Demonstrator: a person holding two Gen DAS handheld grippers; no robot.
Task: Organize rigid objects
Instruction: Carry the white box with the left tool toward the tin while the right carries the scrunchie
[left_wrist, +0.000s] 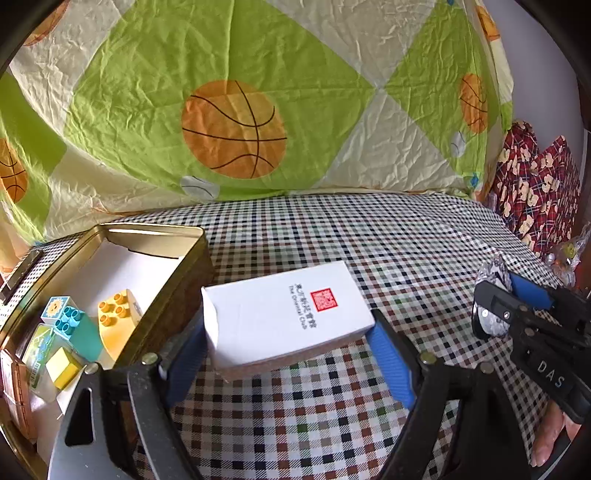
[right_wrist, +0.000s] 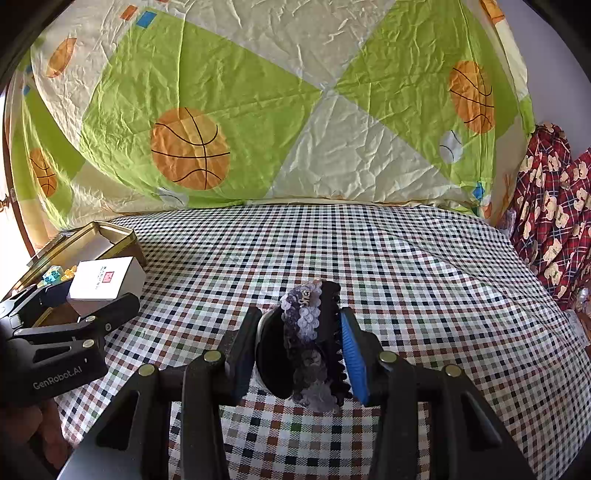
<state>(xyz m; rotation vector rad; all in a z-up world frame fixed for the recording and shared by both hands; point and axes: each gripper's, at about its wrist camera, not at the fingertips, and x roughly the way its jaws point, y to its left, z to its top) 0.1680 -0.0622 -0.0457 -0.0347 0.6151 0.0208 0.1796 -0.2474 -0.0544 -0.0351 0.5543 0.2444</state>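
My left gripper (left_wrist: 288, 347) is shut on a white box (left_wrist: 284, 314) with a red seal, held just above the checked cloth beside a gold tin (left_wrist: 166, 236). The tin holds toy bricks (left_wrist: 96, 325) in blue, yellow and teal. My right gripper (right_wrist: 295, 350) is shut on a black hair claw clip with purple sequins (right_wrist: 310, 332), held above the cloth. The right gripper with the clip also shows at the right in the left wrist view (left_wrist: 495, 306). The left gripper (right_wrist: 62, 299), white box (right_wrist: 105, 282) and tin (right_wrist: 114, 230) show at the left in the right wrist view.
A checked cloth (right_wrist: 369, 251) covers the surface. A green and cream basketball quilt (left_wrist: 258, 92) rises behind it. Red plaid fabric (right_wrist: 554, 221) lies at the right edge. A crumpled clear bag (left_wrist: 569, 254) sits at the far right.
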